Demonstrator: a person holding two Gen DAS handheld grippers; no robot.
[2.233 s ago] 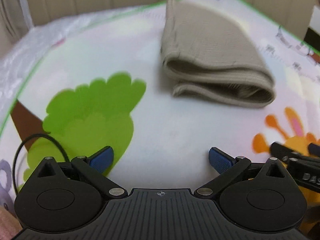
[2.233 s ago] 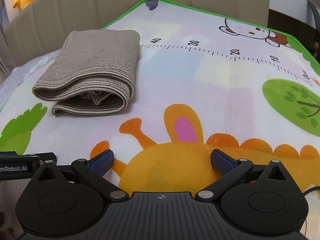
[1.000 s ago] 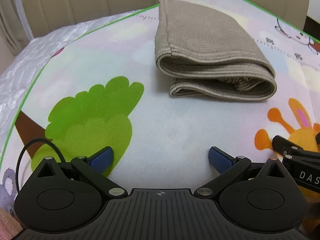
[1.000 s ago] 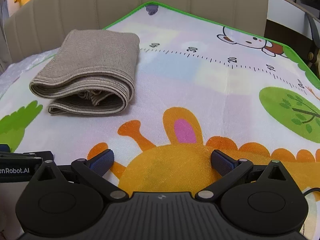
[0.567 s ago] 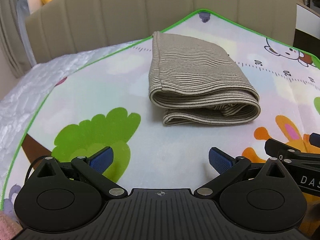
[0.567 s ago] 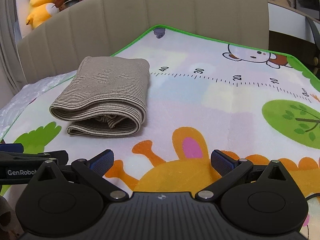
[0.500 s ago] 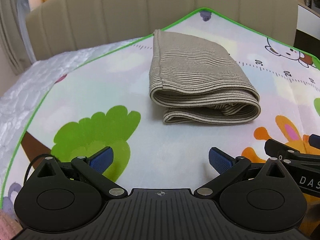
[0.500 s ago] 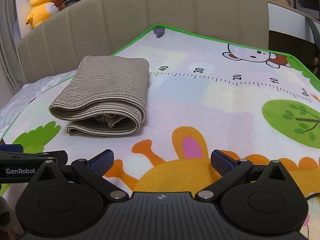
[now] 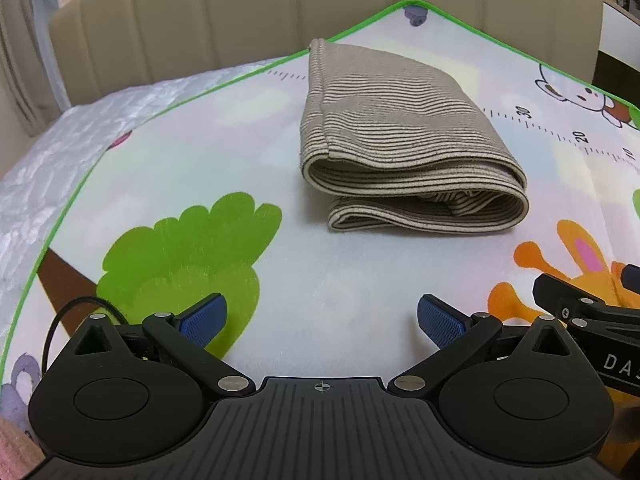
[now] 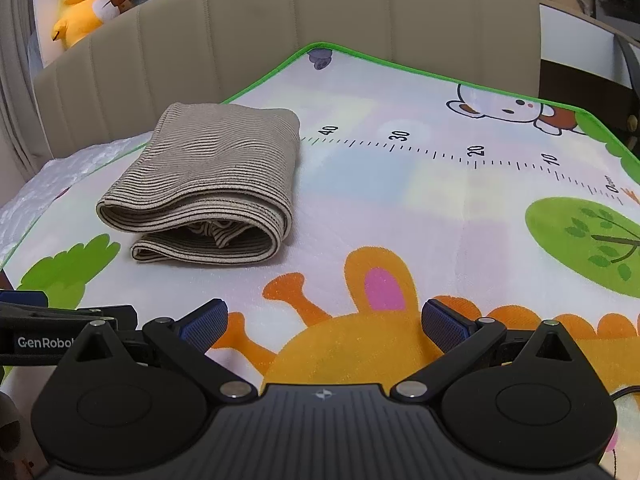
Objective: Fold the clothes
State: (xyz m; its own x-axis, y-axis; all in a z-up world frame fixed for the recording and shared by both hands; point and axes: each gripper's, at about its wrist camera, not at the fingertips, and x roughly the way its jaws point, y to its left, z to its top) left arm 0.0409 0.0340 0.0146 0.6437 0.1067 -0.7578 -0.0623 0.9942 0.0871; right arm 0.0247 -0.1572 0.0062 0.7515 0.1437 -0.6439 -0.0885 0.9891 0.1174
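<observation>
A beige striped garment (image 9: 404, 148) lies folded in a compact bundle on the cartoon play mat (image 9: 200, 152); it also shows in the right wrist view (image 10: 216, 184), at the left. My left gripper (image 9: 320, 322) is open and empty, well short of the bundle's near edge. My right gripper (image 10: 324, 322) is open and empty over the orange animal print, to the right of the bundle. Each gripper's side shows at the edge of the other's view.
The mat (image 10: 440, 208) has a green border and covers a bed with a white quilted sheet (image 9: 52, 152) at the left. A beige padded headboard (image 10: 320, 28) stands behind. A yellow plush duck (image 10: 80, 4) sits beyond it.
Both grippers have drawn back and tilted up from the folded garment, so more of the headboard shows. Both stay open and the garment has not moved.
</observation>
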